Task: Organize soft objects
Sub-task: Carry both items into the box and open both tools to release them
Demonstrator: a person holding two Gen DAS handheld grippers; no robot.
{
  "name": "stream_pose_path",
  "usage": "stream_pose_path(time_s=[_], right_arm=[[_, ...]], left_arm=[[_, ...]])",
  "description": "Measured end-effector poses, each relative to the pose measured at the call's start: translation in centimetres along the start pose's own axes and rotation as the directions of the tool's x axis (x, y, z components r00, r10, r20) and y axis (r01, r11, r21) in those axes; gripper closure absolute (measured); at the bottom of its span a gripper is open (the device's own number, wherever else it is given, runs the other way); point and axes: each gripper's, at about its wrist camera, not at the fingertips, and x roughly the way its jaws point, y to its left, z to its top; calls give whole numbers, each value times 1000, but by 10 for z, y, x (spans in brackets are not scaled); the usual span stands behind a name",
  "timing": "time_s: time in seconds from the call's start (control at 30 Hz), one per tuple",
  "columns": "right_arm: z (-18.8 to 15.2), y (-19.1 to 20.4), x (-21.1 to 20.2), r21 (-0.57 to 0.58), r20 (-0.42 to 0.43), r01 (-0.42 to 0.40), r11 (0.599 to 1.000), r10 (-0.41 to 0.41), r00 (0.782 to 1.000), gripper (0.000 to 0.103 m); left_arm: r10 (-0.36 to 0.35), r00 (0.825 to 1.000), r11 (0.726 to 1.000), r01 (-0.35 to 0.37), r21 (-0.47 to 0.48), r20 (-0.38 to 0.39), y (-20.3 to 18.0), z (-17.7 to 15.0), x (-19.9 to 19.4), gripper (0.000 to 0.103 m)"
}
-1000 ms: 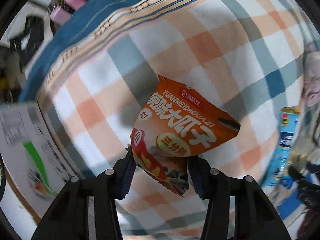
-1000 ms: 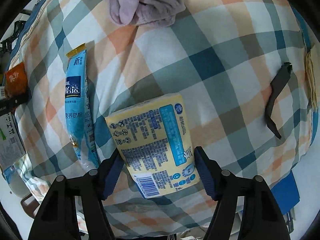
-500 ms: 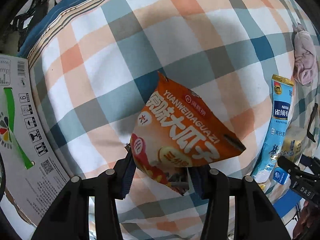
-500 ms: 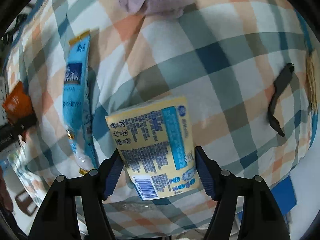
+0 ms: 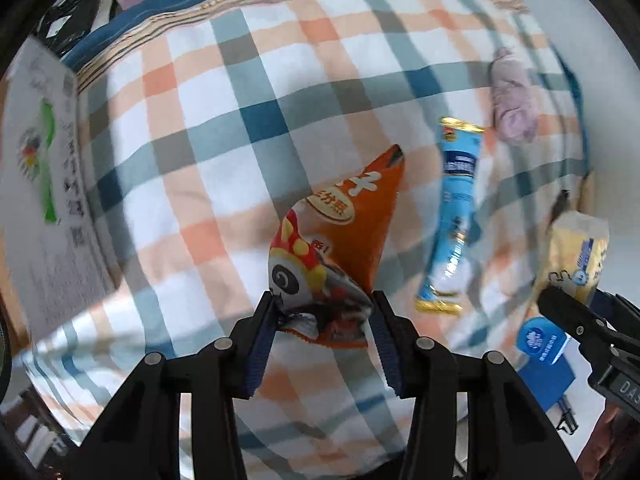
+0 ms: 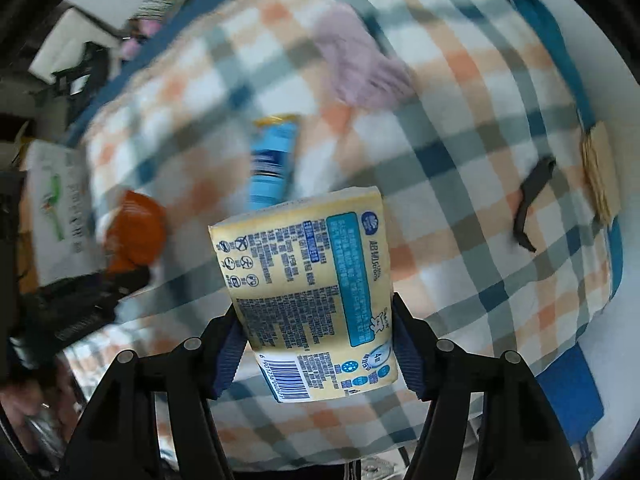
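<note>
Checked bedspread (image 5: 248,92) below; left gripper (image 5: 322,320) clamps orange snack bag (image 5: 344,232), right gripper (image 6: 316,340) clamps yellow pack (image 6: 308,280), both lifted clear, prob. for sorting.

Evenly and brightly lit by soft daylight, with only faint shadows on the checked blanket (image 5: 224,128) and mild glare at the pale upper right corner. Strongly bent by the fisheye toward the black rims, smeared by motion blur, worst in the right wrist view around the pink cloth (image 6: 360,64) and blue sachet (image 6: 272,160). Sharper only on the held yellow pack (image 6: 312,280), its small print perhaps still unreadable.
</note>
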Motion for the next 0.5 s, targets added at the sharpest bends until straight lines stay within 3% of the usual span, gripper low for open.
stream_pose_path(time_s=[0.2,0.33,0.5], right_arm=[[-6,48,-36,-104,46,-25,994,30,998,36],[-14,92,-58,-160,71,-44,986,56,996,36],[-18,150,-69,-227,92,-80,971,103,990,36]], left_arm=[[-46,993,997,51,-49,106,18,-19,-55,63],[-64,979,994,79,-73,194,32,-22,-100,63],[-63,954,988,102,-118,294,89,-37,-160,63]])
